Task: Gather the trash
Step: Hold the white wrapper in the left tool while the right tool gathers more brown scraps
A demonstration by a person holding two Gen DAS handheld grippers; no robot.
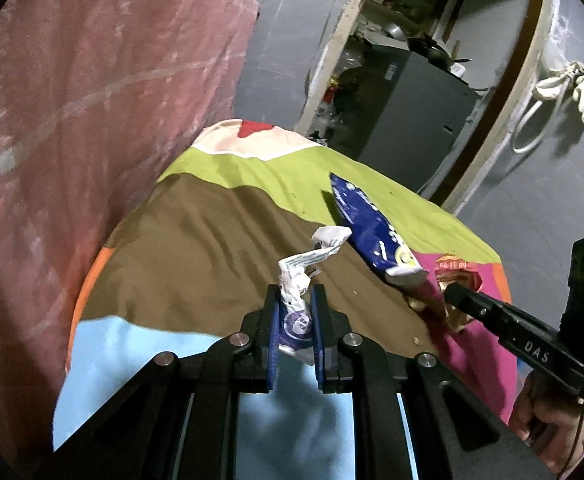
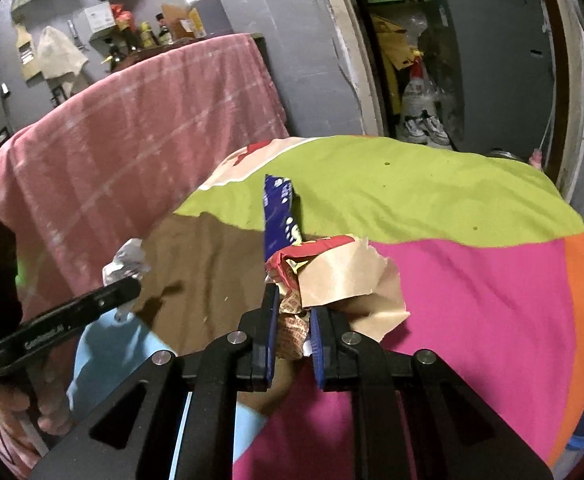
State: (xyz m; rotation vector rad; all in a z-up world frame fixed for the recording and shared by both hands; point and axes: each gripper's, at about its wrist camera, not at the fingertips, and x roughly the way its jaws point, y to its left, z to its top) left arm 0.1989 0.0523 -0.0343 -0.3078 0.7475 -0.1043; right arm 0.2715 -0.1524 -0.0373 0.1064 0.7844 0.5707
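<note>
My left gripper (image 1: pixel 295 300) is shut on a crumpled white wrapper (image 1: pixel 297 276) with a purple print, held above the multicoloured tablecloth (image 1: pixel 196 232). My right gripper (image 2: pixel 293 304) is shut on a bundle of trash: a red snack wrapper (image 2: pixel 292 260), torn brown paper (image 2: pixel 343 276), and a long blue wrapper (image 2: pixel 278 216) that sticks up from behind them. The left wrist view shows the right gripper (image 1: pixel 451 292) at the right with the blue wrapper (image 1: pixel 367 228) jutting from it. In the right wrist view the left gripper (image 2: pixel 132 284) holds the white wrapper (image 2: pixel 128 260) at the left.
A pink checked towel (image 2: pixel 132 128) hangs over a stand to the left of the table. Behind it, a shelf holds bottles (image 2: pixel 152 32). A doorway with a grey cabinet (image 1: pixel 407 108) lies beyond the table's far edge. A person's hand (image 1: pixel 547 424) grips the right tool.
</note>
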